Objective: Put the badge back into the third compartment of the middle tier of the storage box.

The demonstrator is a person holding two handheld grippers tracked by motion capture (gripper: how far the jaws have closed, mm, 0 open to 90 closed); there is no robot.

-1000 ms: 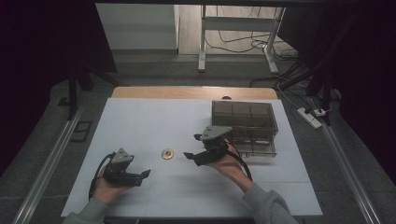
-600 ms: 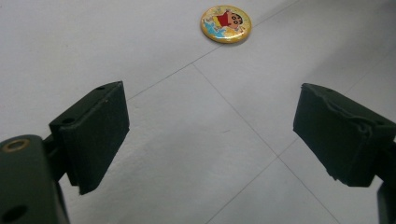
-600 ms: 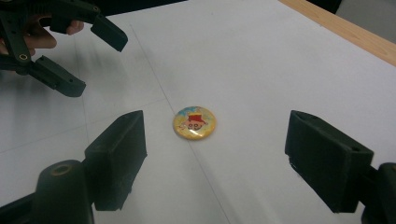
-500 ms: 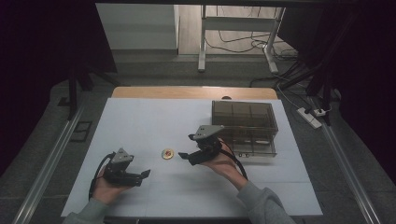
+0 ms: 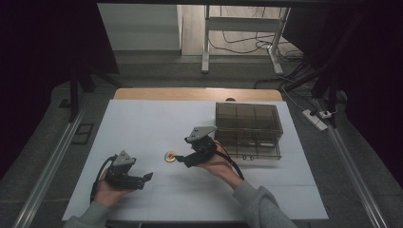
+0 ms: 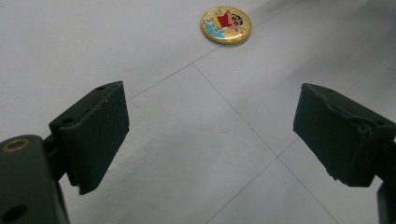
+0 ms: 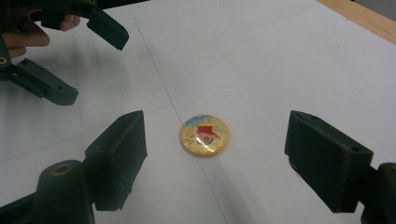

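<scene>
So the right gripper (image 5: 182, 160) is hanging low over the white table (image 5: 142, 123), with its jaws standing wide apart and nothing pinched between them. The little round cartoon badge (image 5: 169, 156) is lying flat on the table just in front of its tips. In the right gripper view the badge (image 7: 204, 135) is sitting face up between the two black jaws, but neither pad is touching it; there's clear table showing on both sides.

The left gripper (image 5: 147, 178) is resting lower on the table near the person's side, well apart from the badge, and pointing roughly toward it. Its jaws are spread wide too, holding nothing. In the left gripper view the badge (image 6: 226, 24) is showing farther off, up past the gap between the jaws, with thin seam lines in the table covering crossing between. You can also spot the left gripper (image 7: 70, 60) in the upper left corner of the right gripper view, with a bit of the person's hand (image 7: 23, 32) behind it.

Off to the right of the right hand (image 5: 216, 164), a clear plastic compartment box (image 5: 247, 128) is sitting on the table, close beside that hand. I can't tell whether they're touching.
</scene>
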